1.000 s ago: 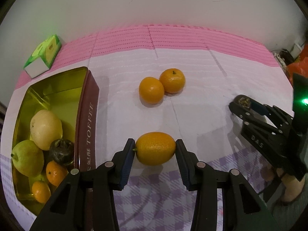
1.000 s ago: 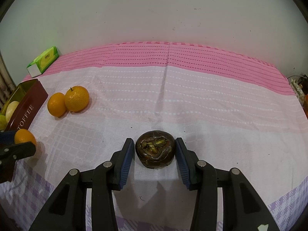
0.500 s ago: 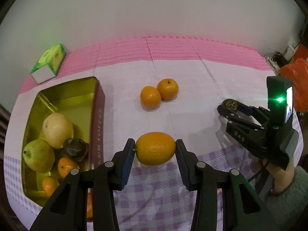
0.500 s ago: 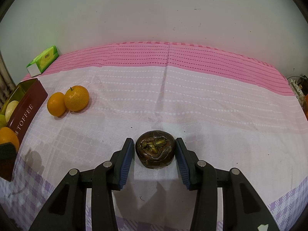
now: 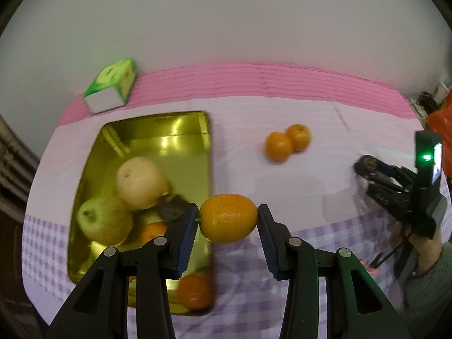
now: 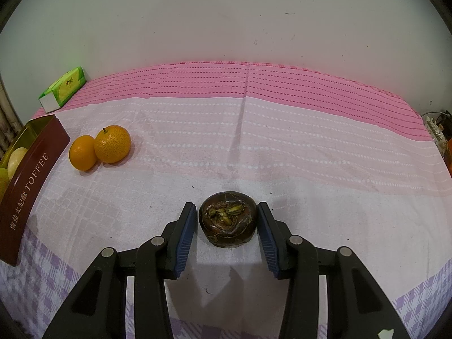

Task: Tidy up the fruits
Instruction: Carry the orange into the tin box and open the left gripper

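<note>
Between the blue pads of the left tool (image 5: 228, 218) sits an oval orange fruit (image 5: 228, 218), pinched at both ends and held in the air above the right-hand edge of the gold toffee tin (image 5: 152, 130). Inside that tin, at about nine o'clock from the held fruit, lie a pale pear (image 5: 140, 182), a green pear (image 5: 105, 219), a dark fruit (image 5: 172, 209) and some small oranges (image 5: 195, 291), partly hidden behind the tool's fingers. At one o'clock from the held fruit, two oranges (image 5: 287, 142) rest touching each other on the pink and white cloth (image 5: 282, 101) covering the worktop. A green tissue pack (image 5: 111, 86) lies at eleven o'clock, near the wall.

At three o'clock in the left wrist view, the right tool (image 6: 227, 219) is held by a person's hand (image 5: 426, 251). Its pads press on a dark brown mangosteen (image 6: 228, 217) that sits on the cloth, well apart from the tin.
</note>
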The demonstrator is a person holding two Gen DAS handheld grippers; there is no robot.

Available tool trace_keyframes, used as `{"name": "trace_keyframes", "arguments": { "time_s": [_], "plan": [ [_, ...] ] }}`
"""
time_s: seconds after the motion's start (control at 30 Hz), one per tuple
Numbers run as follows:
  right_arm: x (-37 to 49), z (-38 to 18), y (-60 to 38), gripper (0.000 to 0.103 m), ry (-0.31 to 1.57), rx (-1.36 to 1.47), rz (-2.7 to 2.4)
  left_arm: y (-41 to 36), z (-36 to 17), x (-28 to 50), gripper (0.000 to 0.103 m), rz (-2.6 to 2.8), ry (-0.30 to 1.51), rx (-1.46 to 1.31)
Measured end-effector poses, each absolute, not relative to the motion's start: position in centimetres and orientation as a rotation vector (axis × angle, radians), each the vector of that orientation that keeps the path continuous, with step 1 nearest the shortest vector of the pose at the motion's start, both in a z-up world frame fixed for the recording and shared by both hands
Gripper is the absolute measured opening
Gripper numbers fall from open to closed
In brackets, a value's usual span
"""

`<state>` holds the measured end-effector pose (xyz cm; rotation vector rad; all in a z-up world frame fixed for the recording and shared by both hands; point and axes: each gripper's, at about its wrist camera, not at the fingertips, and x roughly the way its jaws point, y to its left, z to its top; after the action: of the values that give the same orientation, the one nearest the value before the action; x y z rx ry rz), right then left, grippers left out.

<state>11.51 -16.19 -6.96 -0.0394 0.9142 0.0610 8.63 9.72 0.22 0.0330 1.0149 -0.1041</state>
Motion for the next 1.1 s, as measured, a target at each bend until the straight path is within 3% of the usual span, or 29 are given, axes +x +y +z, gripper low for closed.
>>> {"name": "trace_keyframes", "arguments": {
  "time_s": [0.37, 1.1],
  "plan": [
    [11.5, -7.0, -16.2, 0.042, 0.914, -0.041, 0.06, 15.9, -1.5, 7.8, 0.044, 0.005, 1.062, -0.04],
    [11.6, -7.0, -15.9, 0.042, 0.914, -0.055, 0.055, 17.2, -3.8, 7.4, 0.044, 0.004, 1.117, -0.058]
  ]
}}
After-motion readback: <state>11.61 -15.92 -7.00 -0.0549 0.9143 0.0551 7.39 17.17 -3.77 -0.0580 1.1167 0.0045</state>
